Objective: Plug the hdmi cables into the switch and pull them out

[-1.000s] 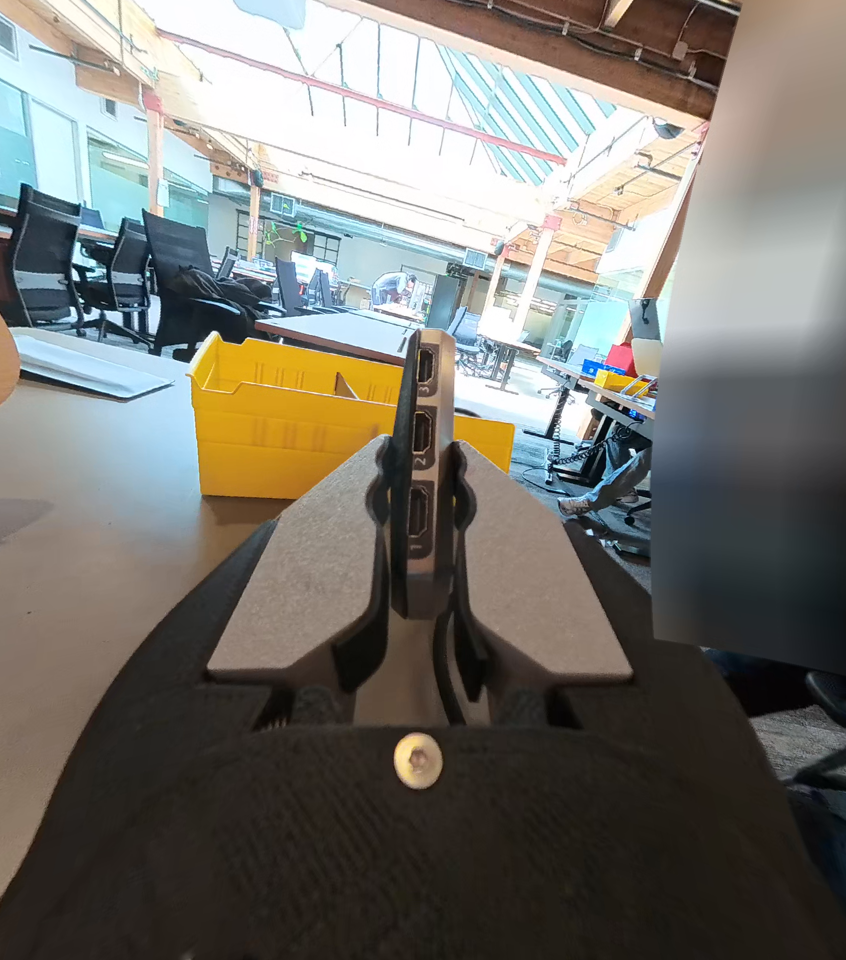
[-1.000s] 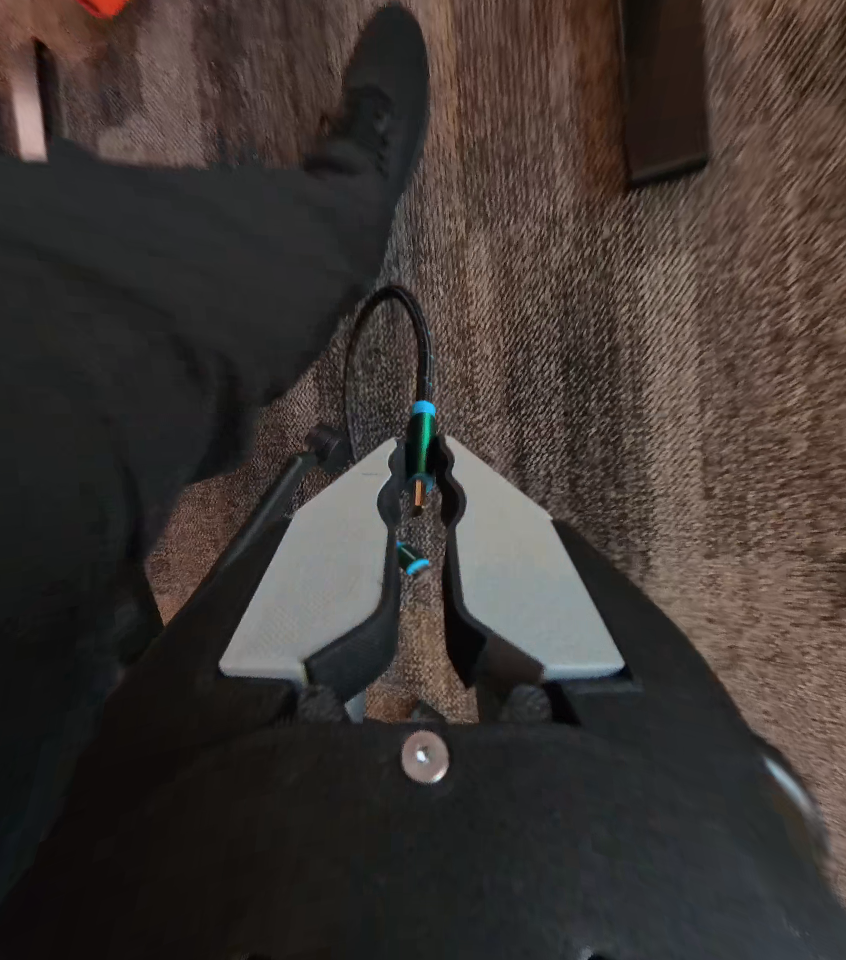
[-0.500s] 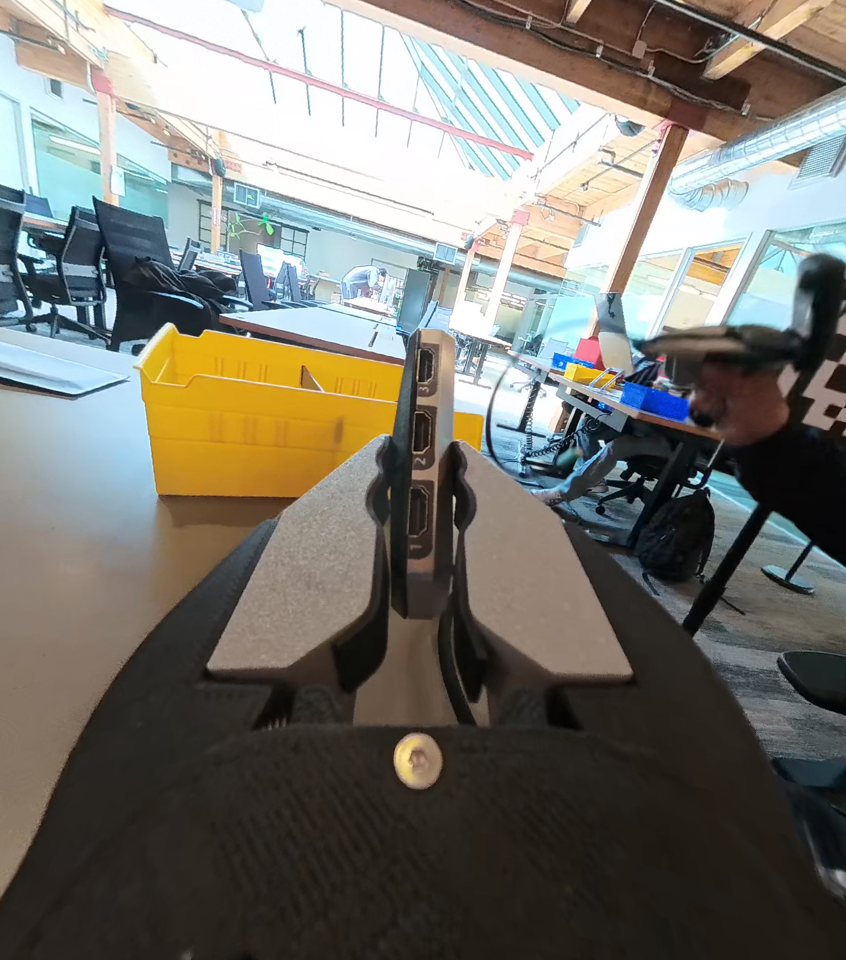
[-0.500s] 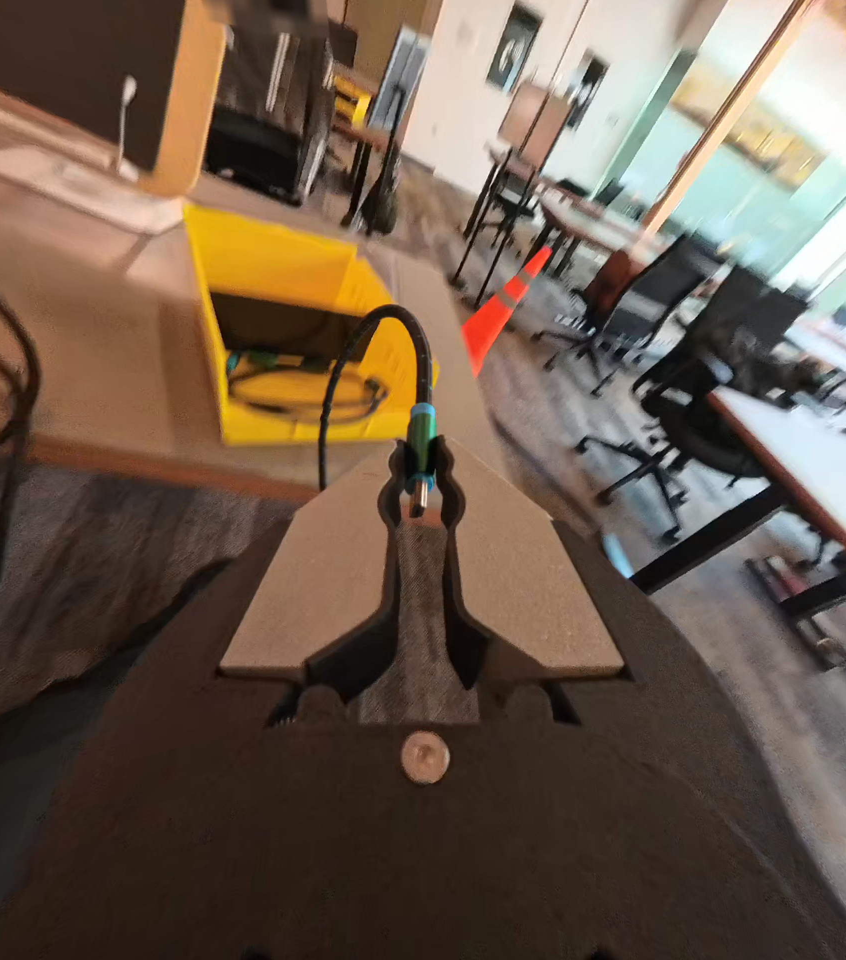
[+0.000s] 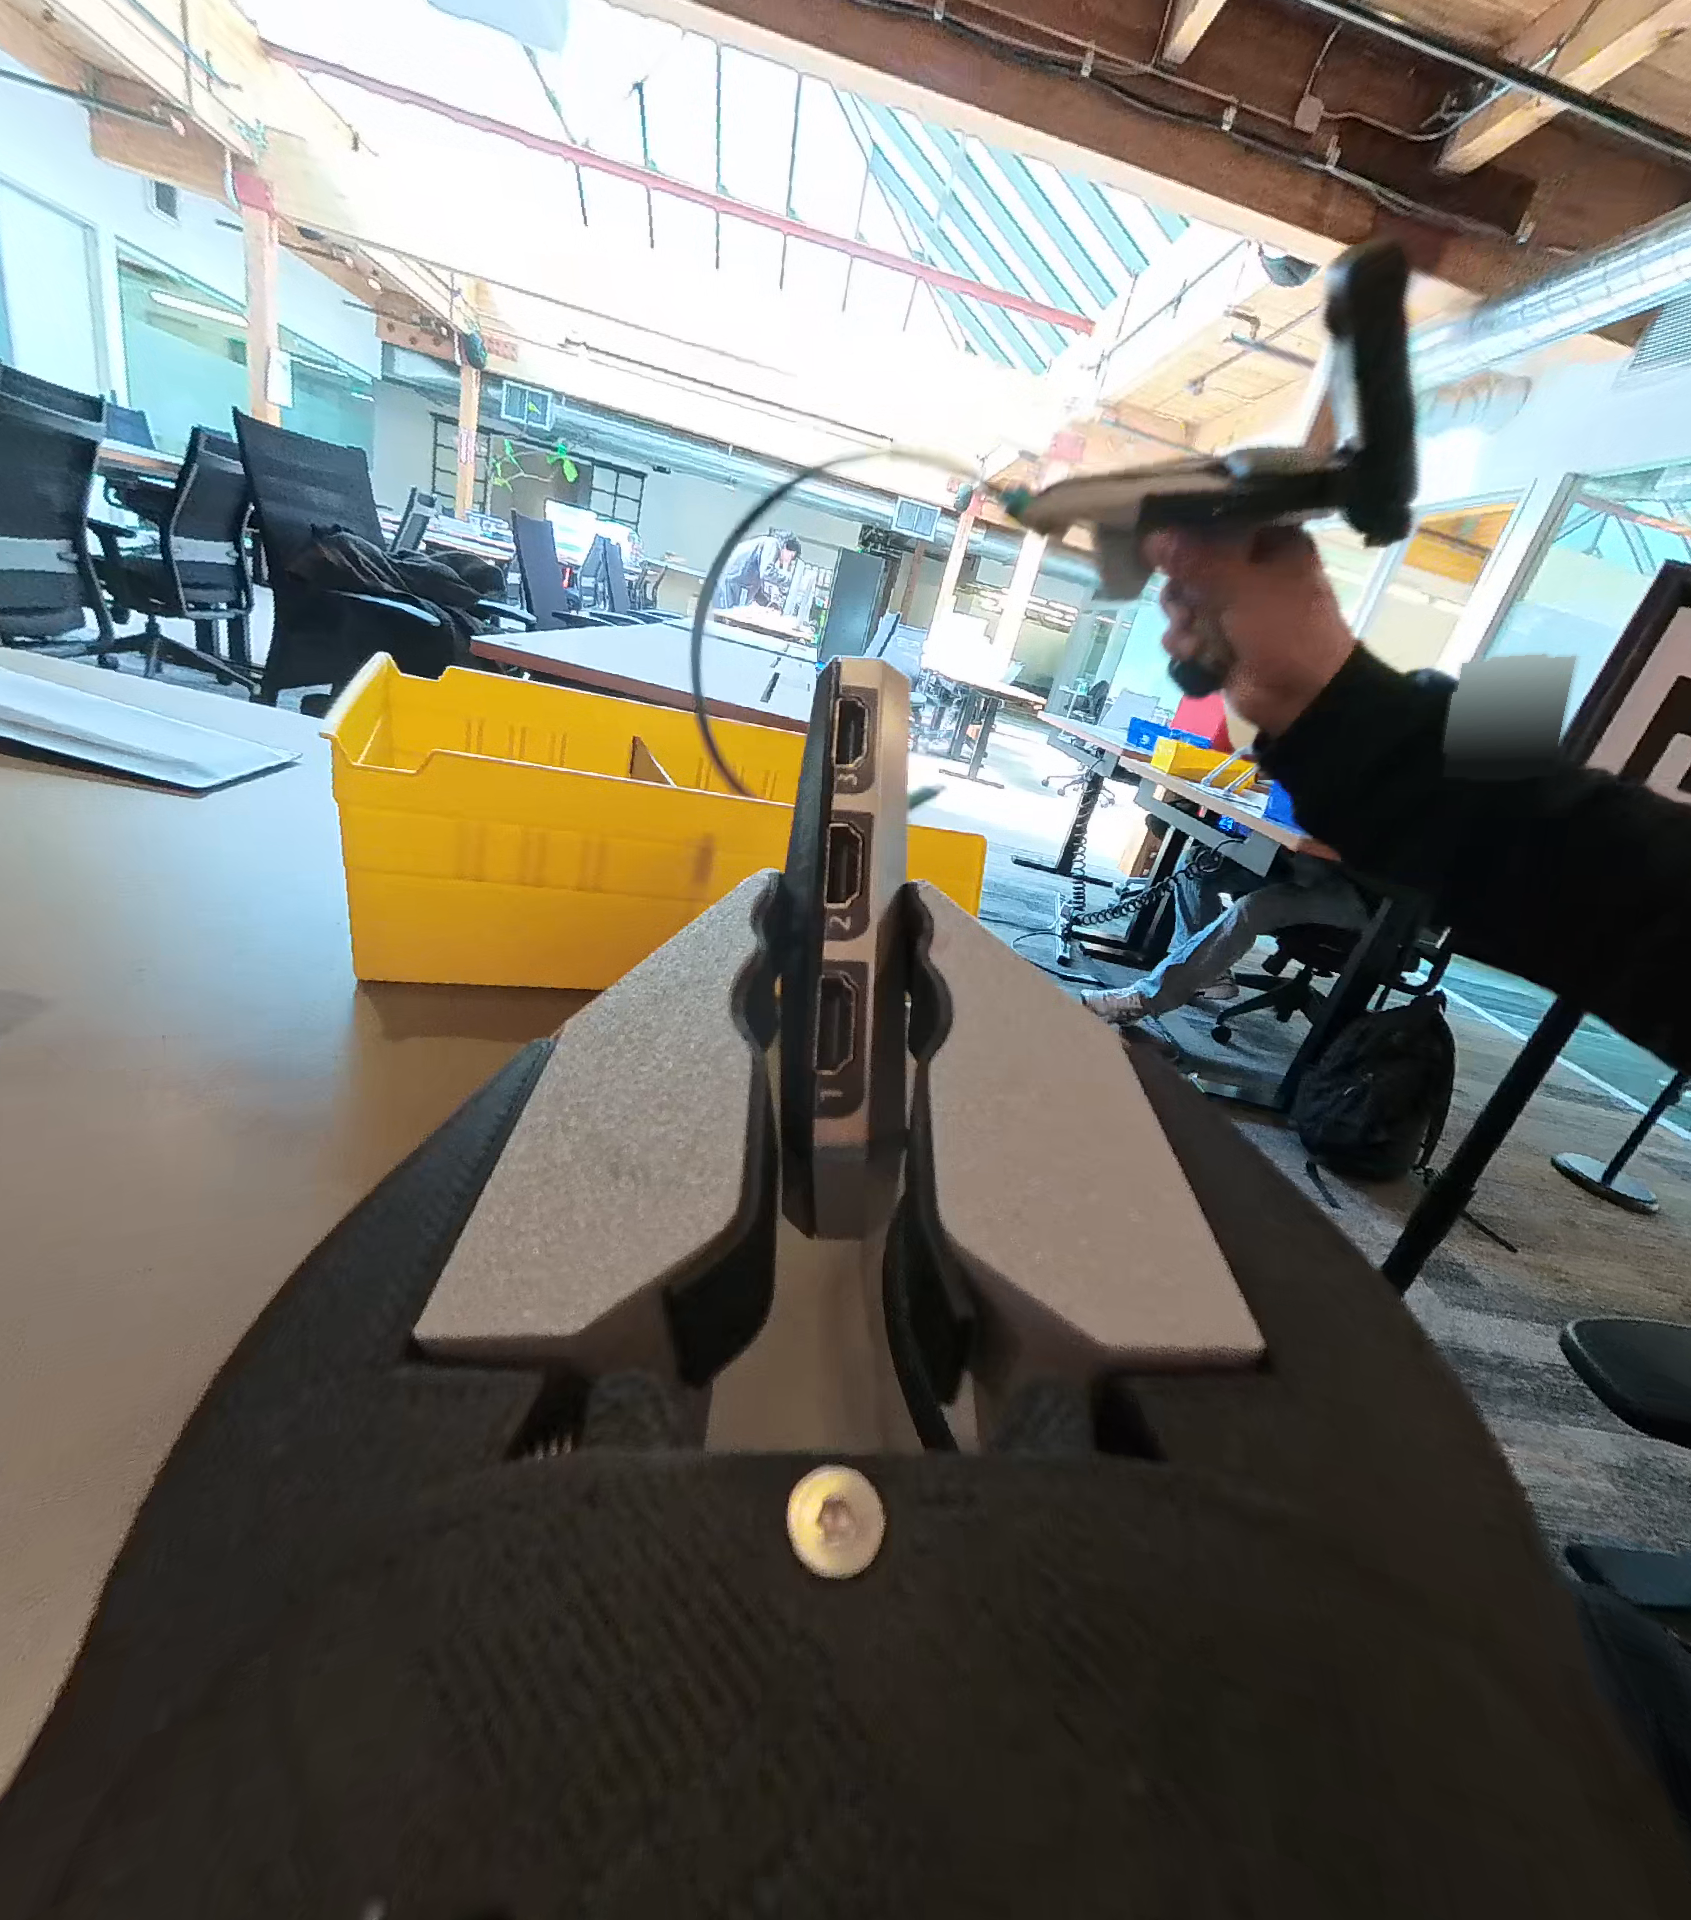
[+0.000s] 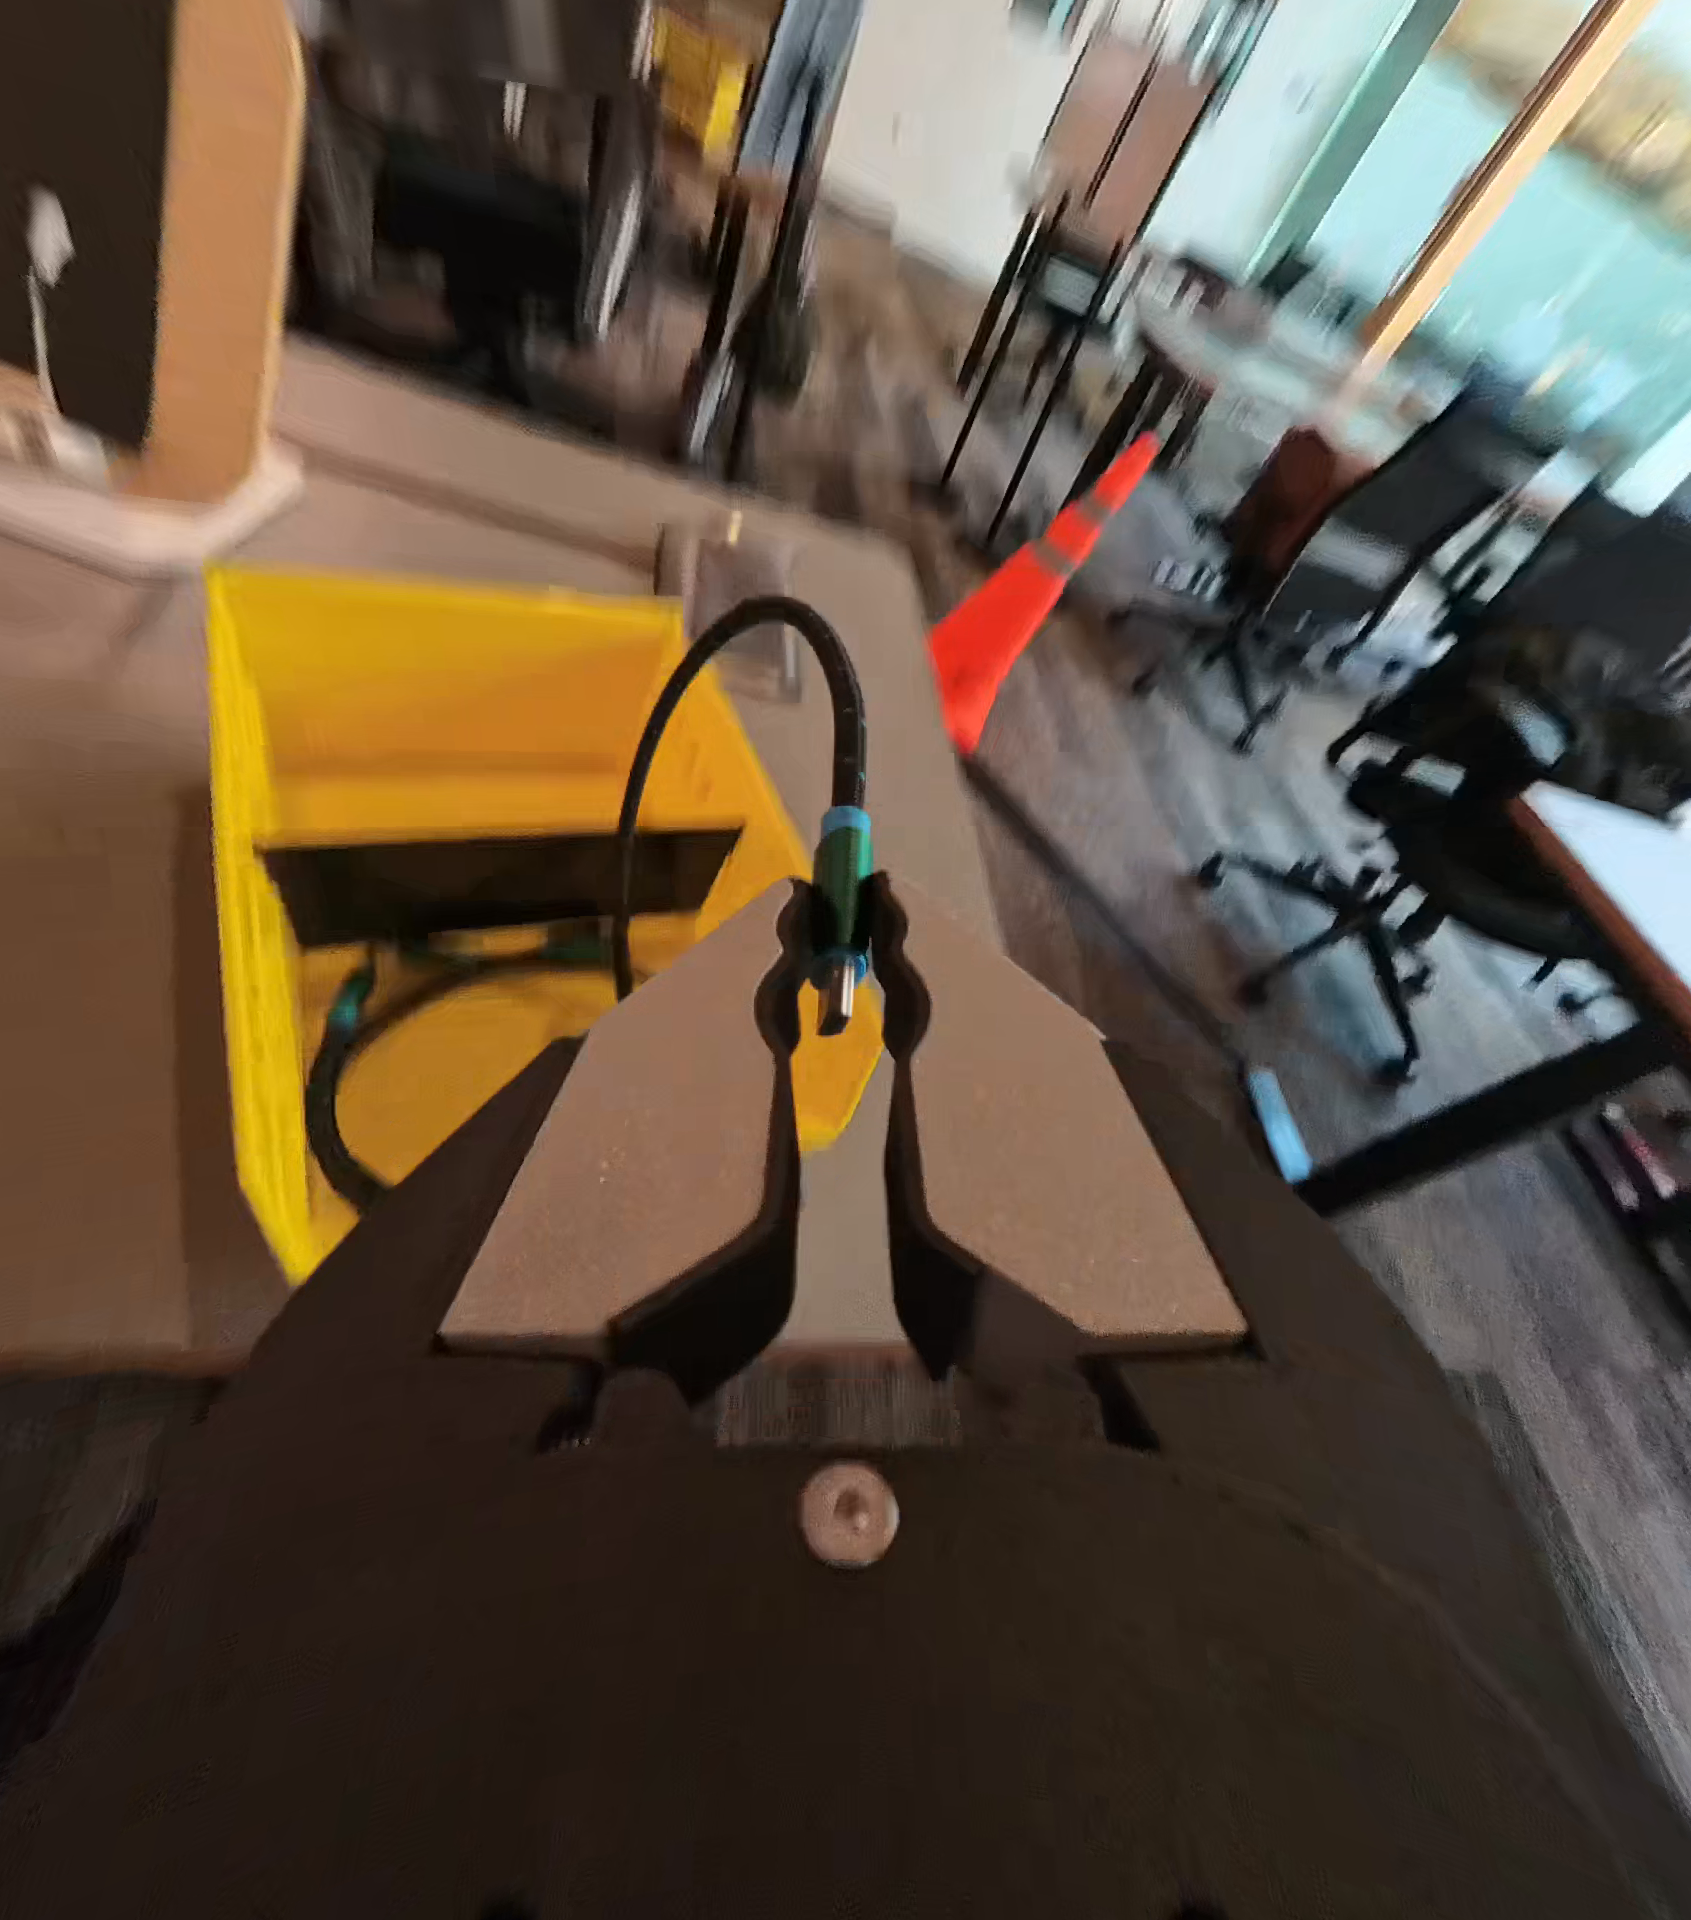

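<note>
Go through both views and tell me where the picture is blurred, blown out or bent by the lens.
Left wrist view: the switch and left hand-held gripper are sharp; the skylight is blown out; the right hand-held gripper and hand are motion-smeared; beams bow from the wide lens. Right wrist view: the background streaks with motion blur, including the yellow bin and orange cone; the cable plug stays fairly crisp.

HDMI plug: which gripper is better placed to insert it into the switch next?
Right. The right gripper is shut on the HDMI plug, raised near the switch. The left gripper only clamps the switch, ports empty.
</note>
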Motion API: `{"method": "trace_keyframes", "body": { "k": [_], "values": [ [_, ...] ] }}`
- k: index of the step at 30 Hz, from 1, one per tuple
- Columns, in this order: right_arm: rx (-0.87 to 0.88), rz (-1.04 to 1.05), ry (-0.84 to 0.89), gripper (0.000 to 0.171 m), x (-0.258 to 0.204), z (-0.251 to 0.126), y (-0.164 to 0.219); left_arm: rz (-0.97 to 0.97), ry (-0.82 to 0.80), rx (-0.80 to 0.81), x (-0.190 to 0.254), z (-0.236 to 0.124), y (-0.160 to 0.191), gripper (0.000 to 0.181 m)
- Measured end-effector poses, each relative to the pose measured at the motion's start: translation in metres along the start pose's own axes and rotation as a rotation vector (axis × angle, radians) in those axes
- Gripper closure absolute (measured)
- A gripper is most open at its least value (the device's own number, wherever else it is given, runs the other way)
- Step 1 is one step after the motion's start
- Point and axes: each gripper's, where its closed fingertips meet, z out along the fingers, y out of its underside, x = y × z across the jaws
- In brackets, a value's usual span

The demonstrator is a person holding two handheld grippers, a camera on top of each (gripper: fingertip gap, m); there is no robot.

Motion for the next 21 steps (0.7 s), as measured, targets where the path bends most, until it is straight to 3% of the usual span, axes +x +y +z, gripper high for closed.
{"method": "trace_keyframes", "body": {
  "k": [4, 9, 13, 18, 21],
  "values": [
    [-0.394, -0.089, -0.147, 0.162, -0.040, 0.041, 0.075, -0.011, 0.002, -0.014, -0.001, 0.003, 0.002, 0.162],
    [-0.733, -0.130, -0.348, 0.162, -0.077, 0.072, 0.126, -0.010, 0.010, -0.028, -0.001, 0.006, 0.004, 0.162],
    [-0.853, -0.186, -0.331, 0.162, -0.076, 0.101, 0.140, -0.005, 0.009, -0.038, -0.001, 0.006, 0.006, 0.162],
    [-0.919, -0.122, -0.807, 0.158, -0.156, 0.081, 0.142, -0.017, 0.004, -0.037, -0.004, 0.005, 0.007, 0.162],
    [-0.828, -0.256, -0.837, 0.158, -0.168, 0.076, 0.130, -0.022, 0.005, -0.040, -0.004, 0.006, 0.007, 0.162]
  ]
}}
